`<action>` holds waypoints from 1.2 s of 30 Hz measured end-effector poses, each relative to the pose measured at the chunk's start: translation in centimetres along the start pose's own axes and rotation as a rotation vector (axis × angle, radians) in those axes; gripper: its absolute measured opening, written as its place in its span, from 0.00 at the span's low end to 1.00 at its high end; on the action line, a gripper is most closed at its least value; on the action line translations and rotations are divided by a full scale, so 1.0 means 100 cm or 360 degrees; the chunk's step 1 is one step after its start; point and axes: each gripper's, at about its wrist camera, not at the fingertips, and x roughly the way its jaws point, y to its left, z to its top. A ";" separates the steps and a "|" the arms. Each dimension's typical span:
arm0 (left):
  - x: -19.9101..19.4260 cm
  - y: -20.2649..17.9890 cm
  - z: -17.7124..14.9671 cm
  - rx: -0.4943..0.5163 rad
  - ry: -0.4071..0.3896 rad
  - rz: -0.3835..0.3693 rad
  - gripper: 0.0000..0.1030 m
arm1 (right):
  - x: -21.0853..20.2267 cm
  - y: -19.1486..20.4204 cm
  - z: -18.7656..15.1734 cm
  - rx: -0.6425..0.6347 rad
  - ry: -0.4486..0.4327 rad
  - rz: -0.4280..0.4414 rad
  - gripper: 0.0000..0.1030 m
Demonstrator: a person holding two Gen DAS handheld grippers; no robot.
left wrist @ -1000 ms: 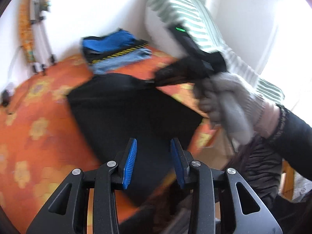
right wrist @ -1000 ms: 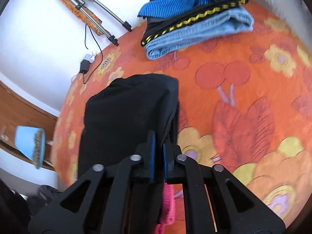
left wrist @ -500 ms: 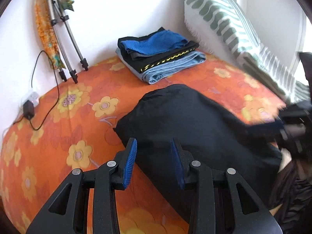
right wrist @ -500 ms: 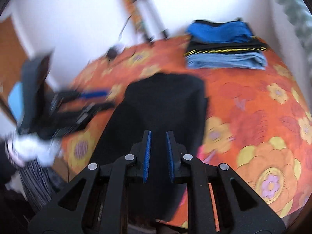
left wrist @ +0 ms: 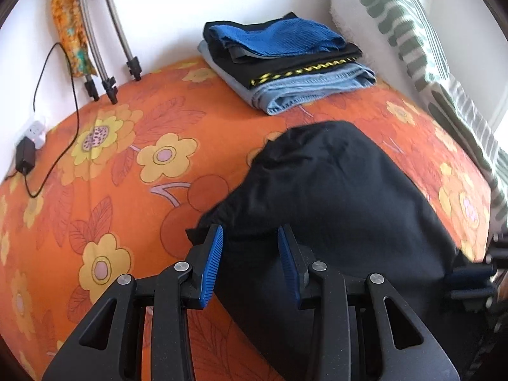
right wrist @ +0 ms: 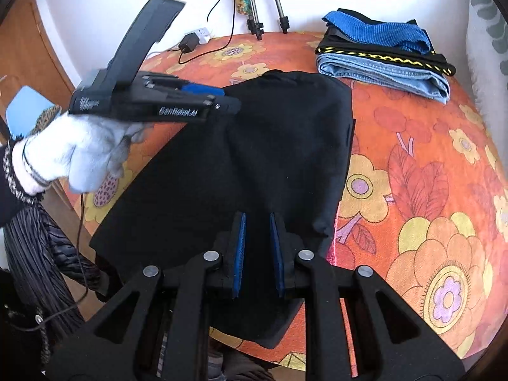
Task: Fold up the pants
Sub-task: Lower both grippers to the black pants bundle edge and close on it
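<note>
Black pants (right wrist: 254, 146) lie part-folded on the bed (left wrist: 127, 158). Both claws, left (left wrist: 250, 260) and right (right wrist: 257, 247), hover empty, released; next, grasp an edge.

Both wrist fisheyes angled steeply down, close over the orange floral bedspread (left wrist: 127, 165), left view from the left, right from the right, sharing black pants (left wrist: 333, 197) and folded stack (right wrist: 381, 54)

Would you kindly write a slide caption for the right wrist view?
Right gripper open above black pants on an orange floral bedspread; left gripper alongside, folded pile behind.
</note>
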 end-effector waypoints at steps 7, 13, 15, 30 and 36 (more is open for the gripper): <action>-0.003 0.022 0.010 -0.0131 -0.0018 0.0144 0.33 | 0.000 0.005 0.001 -0.0030 0.0006 -0.0051 0.16; -0.051 0.015 0.002 -0.0093 -0.0140 0.0164 0.34 | -0.020 -0.001 0.004 0.0056 -0.0058 -0.0084 0.19; -0.071 0.006 -0.004 -0.0065 -0.0191 0.0159 0.37 | -0.031 -0.005 0.007 0.0097 -0.0123 -0.0119 0.30; -0.092 -0.010 -0.041 -0.0185 -0.0163 -0.0044 0.51 | -0.021 -0.031 0.031 0.0291 -0.0220 -0.0152 0.70; -0.078 0.007 -0.063 -0.0387 -0.0079 -0.0225 0.52 | -0.001 -0.043 0.033 0.0354 -0.0161 -0.0163 0.71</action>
